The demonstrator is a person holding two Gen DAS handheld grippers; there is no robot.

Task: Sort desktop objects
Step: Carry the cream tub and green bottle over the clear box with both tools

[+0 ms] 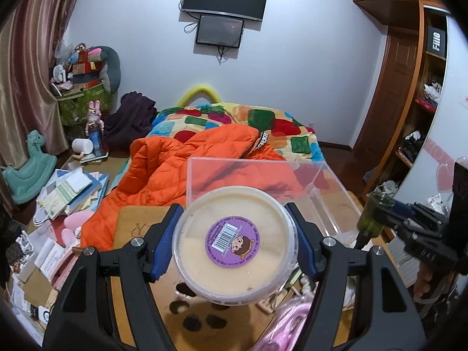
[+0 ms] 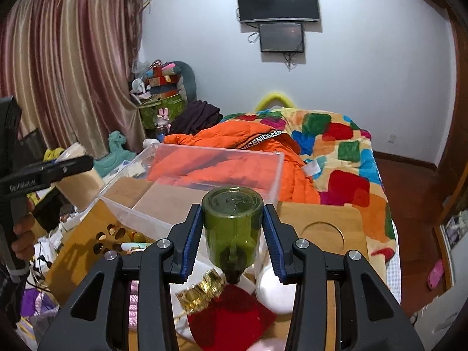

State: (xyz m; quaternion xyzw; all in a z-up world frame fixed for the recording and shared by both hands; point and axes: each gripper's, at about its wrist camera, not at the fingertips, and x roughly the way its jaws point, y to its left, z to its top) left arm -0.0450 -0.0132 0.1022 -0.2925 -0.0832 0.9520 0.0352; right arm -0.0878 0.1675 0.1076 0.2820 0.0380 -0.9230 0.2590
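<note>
Black gripper arms are filling the foreground of both wrist views as a person is sorting a cluttered wooden tabletop [image 2: 327, 213]. The left gripper [image 1: 235, 238] is clamping a round cream-coloured tub [image 1: 234, 241], its blue pads [image 1: 165, 241] pressing the tub's sides and its purple barcode sticker facing the camera. The right gripper [image 2: 232, 239] is pinching a small green glass bottle [image 2: 232, 228], black cap toward the camera, base pointing away. Both objects are being held in the air just short of a clear plastic bin [image 2: 190, 175], the landmark at the far side of the tabletop; in the left wrist view the bottle [image 1: 373, 215] is hanging off the bin's right corner [image 1: 336, 204]. Nearer than the bin, below the bottle, a red cloth piece with gold trim [image 2: 231, 316] and a white rounded object [image 2: 275, 292] are lying on the tabletop. Beyond the bin, an orange puffer jacket [image 2: 234, 143] is sprawling across a bed with a patchwork blanket [image 2: 345, 146]. Farther still behind the bin, two dark screens [image 2: 278, 3] are hanging on the white wall, with pink-and-gold curtains [image 2: 73, 64] off to the bin's left.
</note>
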